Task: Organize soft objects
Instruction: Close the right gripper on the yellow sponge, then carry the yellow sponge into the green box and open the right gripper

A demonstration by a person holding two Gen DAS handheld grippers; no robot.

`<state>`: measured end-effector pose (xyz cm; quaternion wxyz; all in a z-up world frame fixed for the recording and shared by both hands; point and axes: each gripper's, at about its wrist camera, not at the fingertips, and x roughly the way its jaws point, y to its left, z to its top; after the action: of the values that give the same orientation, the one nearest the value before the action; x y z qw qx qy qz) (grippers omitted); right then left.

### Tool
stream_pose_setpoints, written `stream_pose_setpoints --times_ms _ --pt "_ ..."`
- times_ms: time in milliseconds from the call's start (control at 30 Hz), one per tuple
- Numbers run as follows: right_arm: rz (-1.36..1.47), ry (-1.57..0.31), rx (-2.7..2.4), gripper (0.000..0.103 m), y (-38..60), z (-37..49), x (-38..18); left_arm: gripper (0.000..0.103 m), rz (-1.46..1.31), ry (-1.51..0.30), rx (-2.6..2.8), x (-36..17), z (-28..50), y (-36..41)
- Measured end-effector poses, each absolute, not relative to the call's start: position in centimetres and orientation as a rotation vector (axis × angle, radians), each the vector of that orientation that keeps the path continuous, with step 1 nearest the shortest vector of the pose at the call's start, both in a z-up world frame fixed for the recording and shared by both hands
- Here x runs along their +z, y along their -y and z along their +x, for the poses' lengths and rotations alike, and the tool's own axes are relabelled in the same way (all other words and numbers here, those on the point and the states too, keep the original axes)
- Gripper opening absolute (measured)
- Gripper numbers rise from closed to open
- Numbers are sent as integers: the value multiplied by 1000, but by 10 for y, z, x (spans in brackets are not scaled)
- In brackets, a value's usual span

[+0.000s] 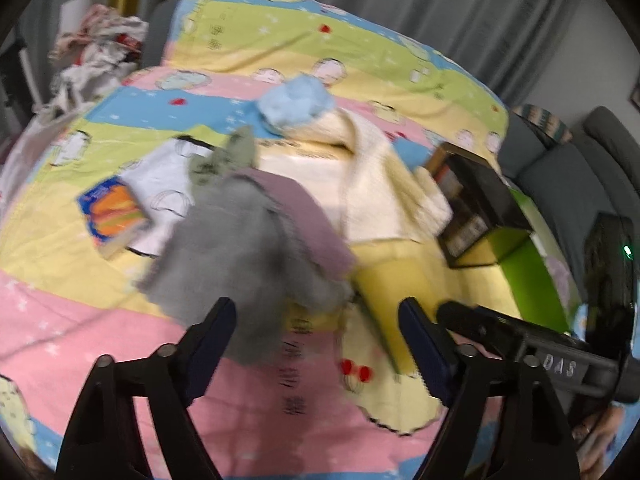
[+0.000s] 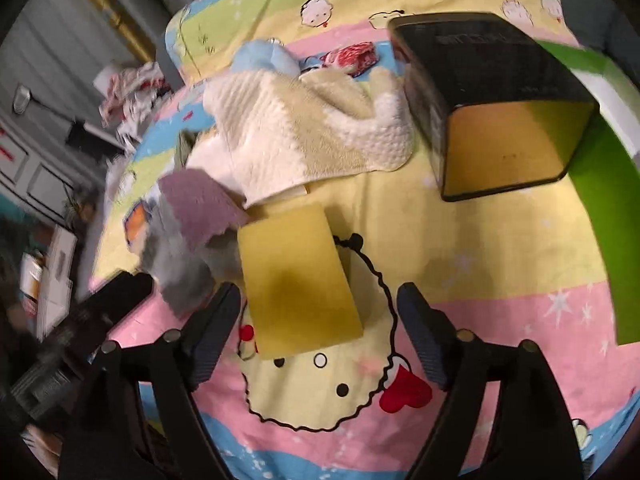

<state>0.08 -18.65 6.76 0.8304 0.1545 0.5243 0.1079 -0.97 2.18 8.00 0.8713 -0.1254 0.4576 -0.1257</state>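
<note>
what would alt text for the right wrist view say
Open right gripper hovers over a folded yellow cloth on a cartoon-print bedsheet. Cream towel and grey cloth lie beyond, dark box to the right.

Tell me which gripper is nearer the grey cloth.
Left. The left gripper hovers open right over the grey cloth's near edge; the right gripper sits beside it, over the yellow sponge.

Left black plastic two-finger tongs (image 1: 316, 334): angular arms, dark navy ribbed pads (image 1: 212, 344), round silver pivot screws along each arm. Right black plastic tongs (image 2: 318, 330): same build, same navy ribbed pads (image 2: 424, 336), silver screws. From left view, right unit's black body shows pale raised letters "DAS".
</note>
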Motion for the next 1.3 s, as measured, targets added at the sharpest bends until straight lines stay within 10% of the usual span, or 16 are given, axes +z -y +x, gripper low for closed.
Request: stream_pose_setpoints --times_ms 333,1300 --pt "473 -1179 278 49 188 9 34 37 -203 -1048 -469 52 -6 44" --pt "624 -510 -195 30 401 -73 155 37 -62 -624 -958 136 6 272"
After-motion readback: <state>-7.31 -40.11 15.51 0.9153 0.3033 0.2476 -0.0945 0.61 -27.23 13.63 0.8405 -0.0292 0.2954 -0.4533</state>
